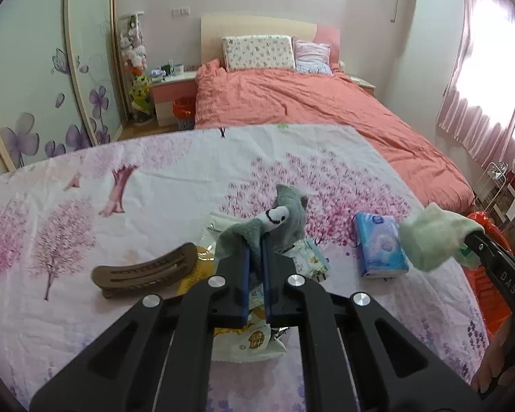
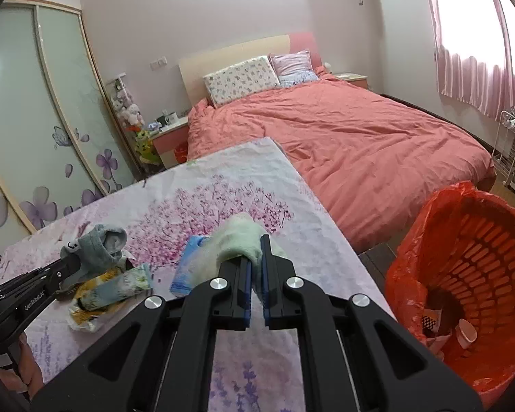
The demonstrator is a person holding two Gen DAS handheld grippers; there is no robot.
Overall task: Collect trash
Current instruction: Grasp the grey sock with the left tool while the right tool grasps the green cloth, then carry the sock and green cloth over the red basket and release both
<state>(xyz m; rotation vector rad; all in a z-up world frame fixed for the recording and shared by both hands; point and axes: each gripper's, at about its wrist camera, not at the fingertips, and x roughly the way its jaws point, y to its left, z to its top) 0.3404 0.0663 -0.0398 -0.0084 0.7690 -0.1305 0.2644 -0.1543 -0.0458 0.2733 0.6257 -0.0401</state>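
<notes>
My left gripper (image 1: 256, 244) is shut on a grey sock (image 1: 286, 214) with a small animal face, lifted just above a yellow snack wrapper (image 1: 252, 340) on the blossom-print tablecloth (image 1: 154, 185). My right gripper (image 2: 256, 245) is shut on a pale green sock (image 2: 238, 235), held over the table's right part near a blue tissue pack (image 2: 189, 264). The right wrist view also shows the left gripper (image 2: 68, 265) with the grey sock (image 2: 101, 243) at the left. An orange bin (image 2: 480, 240) lined with a red bag stands on the floor to the right, with a paper cup and scraps inside.
A brown hair clip (image 1: 144, 271) lies left of the wrapper. A floral tissue pack (image 1: 310, 257) rests beside the blue tissue pack (image 1: 381, 249). Behind the table is a bed (image 2: 360, 137) with a coral duvet. A wire rack (image 2: 511, 151) stands at the far right.
</notes>
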